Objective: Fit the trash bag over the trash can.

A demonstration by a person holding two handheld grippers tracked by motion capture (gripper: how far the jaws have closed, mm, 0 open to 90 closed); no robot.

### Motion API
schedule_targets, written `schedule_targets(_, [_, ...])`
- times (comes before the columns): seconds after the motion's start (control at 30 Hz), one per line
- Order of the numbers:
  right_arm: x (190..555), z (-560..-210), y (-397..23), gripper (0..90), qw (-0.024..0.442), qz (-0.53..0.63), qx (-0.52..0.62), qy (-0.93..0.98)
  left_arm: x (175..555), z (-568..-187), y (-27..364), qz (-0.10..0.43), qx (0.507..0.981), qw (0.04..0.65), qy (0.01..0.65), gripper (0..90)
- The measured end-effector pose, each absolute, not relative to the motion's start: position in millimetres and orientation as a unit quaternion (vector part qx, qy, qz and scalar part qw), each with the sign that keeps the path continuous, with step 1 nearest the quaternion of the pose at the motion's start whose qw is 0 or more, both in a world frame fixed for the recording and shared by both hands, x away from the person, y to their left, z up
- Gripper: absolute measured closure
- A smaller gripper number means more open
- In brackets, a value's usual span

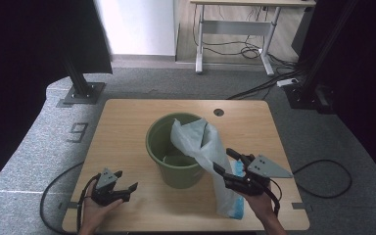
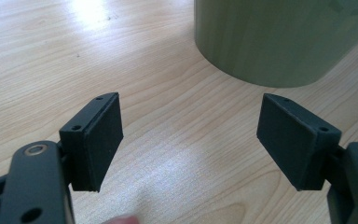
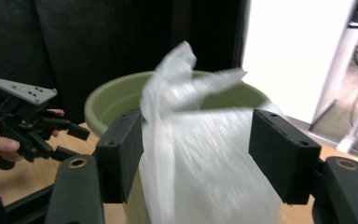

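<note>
**A:** Where's the bag sitting relative to the bucket?

**B:** The white plastic bag hangs over the near-right rim of the green bucket, one end down inside, the rest trailing down the outside to the table on the side nearest me. Its lowest part, with a blue patch, lies close to the table's near edge.

**A:** And your right tool?

**B:** My right gripper is just right of the bucket, jaws spread wide. In the right gripper view the bag is between my pads, blurred, and I see no pad pressing on it. I'm not pinching it.

**A:** Left one?

**B:** My left gripper is low over the table, near-left of the bucket and well apart from the bag. Jaws spread, nothing but bare wood between them. The bucket wall rises just ahead in the left gripper view.

**A:** Room to move?

**B:** Open wood left of the bucket and beyond it, up to a small round hole near the far edge. On my right it's tighter: the bag fills the strip between the bucket and my gripper, and the near edge is close.

**A:** Anything in the way?

**B:** The bucket itself stands between my two grippers. Off the table, cables lie on the grey carpet to the right, and a desk frame stands well beyond the bucket.
</note>
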State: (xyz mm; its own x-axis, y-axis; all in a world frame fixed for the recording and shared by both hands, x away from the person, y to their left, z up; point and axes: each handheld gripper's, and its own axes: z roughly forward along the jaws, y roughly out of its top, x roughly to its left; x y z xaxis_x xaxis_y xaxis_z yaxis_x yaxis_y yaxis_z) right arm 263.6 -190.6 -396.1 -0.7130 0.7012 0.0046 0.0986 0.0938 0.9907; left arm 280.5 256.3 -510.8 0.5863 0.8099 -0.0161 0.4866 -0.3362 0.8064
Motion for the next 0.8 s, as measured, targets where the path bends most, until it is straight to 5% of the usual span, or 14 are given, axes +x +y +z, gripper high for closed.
schedule_targets(0.6, [239,-472,-216,34.0,0.206,0.554,0.362,0.721,277,-500,250,0.206,0.784,0.423,0.406,21.7])
schedule_targets(0.67, [238,-475,-217,40.6,0.202,0.554,0.363,0.721,276,-498,249,0.208,0.784,0.423,0.403,21.7])
schedule_targets(0.7, [237,-478,-217,52.0,0.203,0.553,0.358,0.724,276,-497,248,0.209,0.784,0.423,0.403,21.7])
schedule_targets(0.73, [237,-478,-217,52.0,0.203,0.553,0.358,0.724,276,-496,248,0.208,0.784,0.424,0.403,21.7])
schedule_targets(0.8, [242,-484,-220,69.9,0.202,0.547,0.366,0.725,274,-492,245,0.211,0.781,0.428,0.403,21.8])
